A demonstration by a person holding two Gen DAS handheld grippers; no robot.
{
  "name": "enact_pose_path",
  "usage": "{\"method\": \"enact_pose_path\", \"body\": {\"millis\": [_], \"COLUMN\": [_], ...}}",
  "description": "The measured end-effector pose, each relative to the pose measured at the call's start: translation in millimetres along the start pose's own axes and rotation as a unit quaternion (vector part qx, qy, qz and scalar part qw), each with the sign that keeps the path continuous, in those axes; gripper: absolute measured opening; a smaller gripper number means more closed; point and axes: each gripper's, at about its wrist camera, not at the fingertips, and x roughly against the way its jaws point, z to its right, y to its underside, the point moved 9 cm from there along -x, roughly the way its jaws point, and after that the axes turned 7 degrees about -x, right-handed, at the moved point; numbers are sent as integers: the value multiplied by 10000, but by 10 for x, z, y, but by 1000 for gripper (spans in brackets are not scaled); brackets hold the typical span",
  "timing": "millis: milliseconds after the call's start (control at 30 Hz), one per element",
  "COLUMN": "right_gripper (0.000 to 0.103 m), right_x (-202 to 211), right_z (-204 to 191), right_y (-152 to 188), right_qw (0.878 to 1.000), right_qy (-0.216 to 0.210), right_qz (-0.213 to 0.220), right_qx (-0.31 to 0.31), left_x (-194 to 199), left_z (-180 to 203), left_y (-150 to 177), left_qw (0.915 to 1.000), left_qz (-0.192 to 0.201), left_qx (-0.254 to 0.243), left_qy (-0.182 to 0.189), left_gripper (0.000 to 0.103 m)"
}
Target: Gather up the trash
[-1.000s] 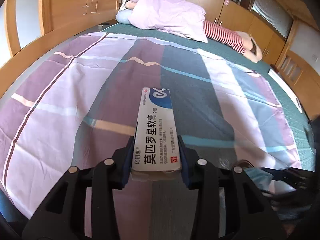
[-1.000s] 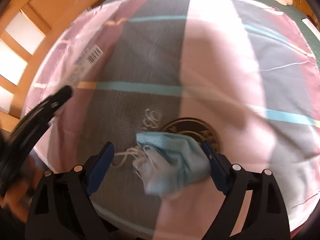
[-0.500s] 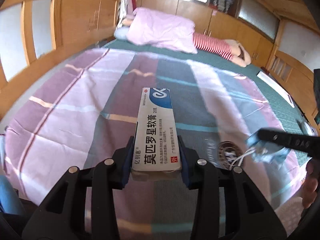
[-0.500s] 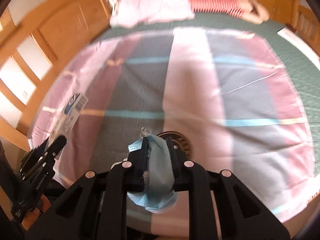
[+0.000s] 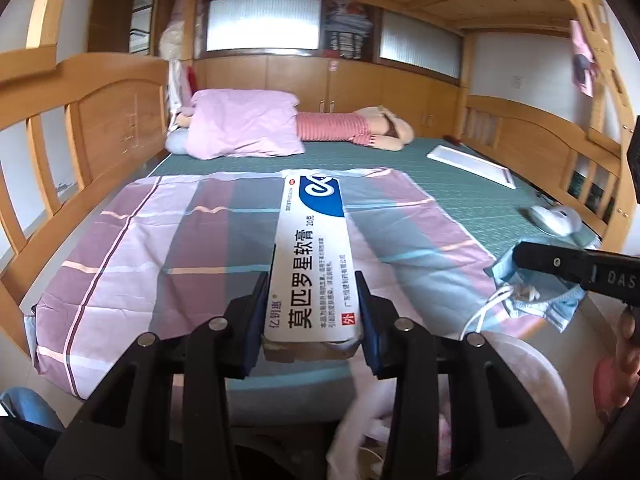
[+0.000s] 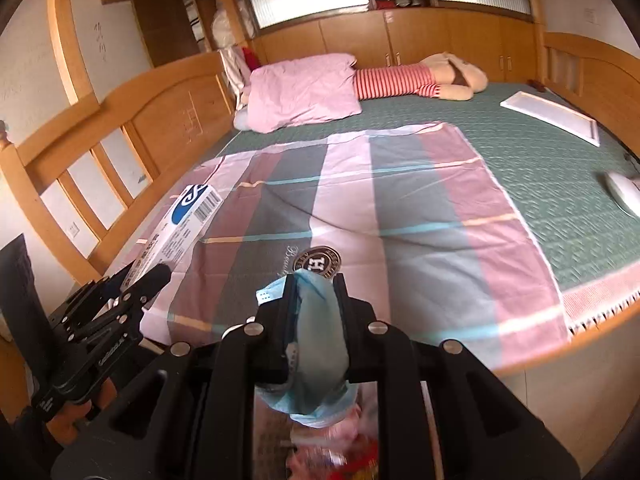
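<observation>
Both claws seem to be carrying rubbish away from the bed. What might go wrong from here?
1. The left claw pinches only the near end of the long ointment box; most of it sticks out ahead, so it might twist or slip.
2. The face mask in the right claw is soft and bunched, and its white ear loops dangle free. They might snag, perhaps on the checked sheet.

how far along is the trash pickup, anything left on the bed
Both pick-ups look done: the left hand-held gripper clamps the white-and-blue cardboard ointment box, the right hand-held gripper pinches the crumpled blue face mask. Neither is dropped yet. Nothing clearly trash remains on the striped pink-and-grey cloth.
</observation>
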Motion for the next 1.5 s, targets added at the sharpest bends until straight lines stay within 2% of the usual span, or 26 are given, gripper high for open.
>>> {"method": "enact_pose_path", "body": {"millis": [67, 167, 200, 233, 333, 433, 500, 567, 633, 700, 800, 867, 967, 1067, 1167, 1500], "right_gripper": [19, 21, 27, 40, 58, 61, 66, 71, 78, 86, 94, 99, 99, 99, 99, 99], "right_x": [143, 194, 198, 220, 365, 574, 759, 909, 1049, 1156, 1193, 1164, 1115, 1070, 1049, 1024], "right_z": [31, 51, 74, 101, 204, 367, 473, 516, 532, 541, 520, 523, 497, 446, 417, 359], "right_y": [138, 421, 525, 595, 663, 523, 370, 266, 193, 152, 137, 137, 173, 198, 220, 283], "right_qw": [10000, 9996, 9993, 9990, 9994, 9987, 9958, 9924, 9888, 9850, 9821, 9805, 9772, 9734, 9721, 9740], "right_qy": [17, 97, 175, 225, 213, 315, 563, 635, 625, 685, 829, 980, 1284, 1489, 1541, 1485], "right_qz": [16, -235, -320, -359, -272, 78, 543, 890, 1205, 1463, 1632, 1677, 1688, 1721, 1717, 1660], "right_qx": [11, 93, 116, 117, -86, -381, -485, -558, -619, -612, -445, -311, -25, 280, 413, 405], "left_x": [138, 297, 340, 375, 438, 397, 358, 314, 303, 310, 375, 426, 556, 674, 813, 969], "left_z": [126, 262, 304, 338, 468, 598, 691, 792, 870, 899, 879, 823, 733, 656, 619, 471], "left_y": [-9, 14, 29, 45, 142, 270, 359, 452, 514, 521, 455, 393, 281, 158, 52, -58], "left_qw": [9999, 9995, 9993, 9991, 9980, 9957, 9933, 9894, 9867, 9873, 9905, 9939, 9968, 9971, 9967, 9979], "left_qz": [72, 91, 72, 50, -69, -295, -447, -604, -696, -649, -437, -277, 29, 252, 483, 521], "left_qx": [-98, -210, -244, -276, -405, -512, -565, -597, -633, -683, -692, -702, -716, -704, -650, -373], "left_qy": [91, 210, 262, 307, 474, 707, 909, 1175, 1328, 1283, 1102, 809, 352, 130, 17, -131], "left_gripper": [41, 41, 41, 41, 41, 41, 42, 45, 54, 80, 91, 98, 99, 99, 99, 99]}}
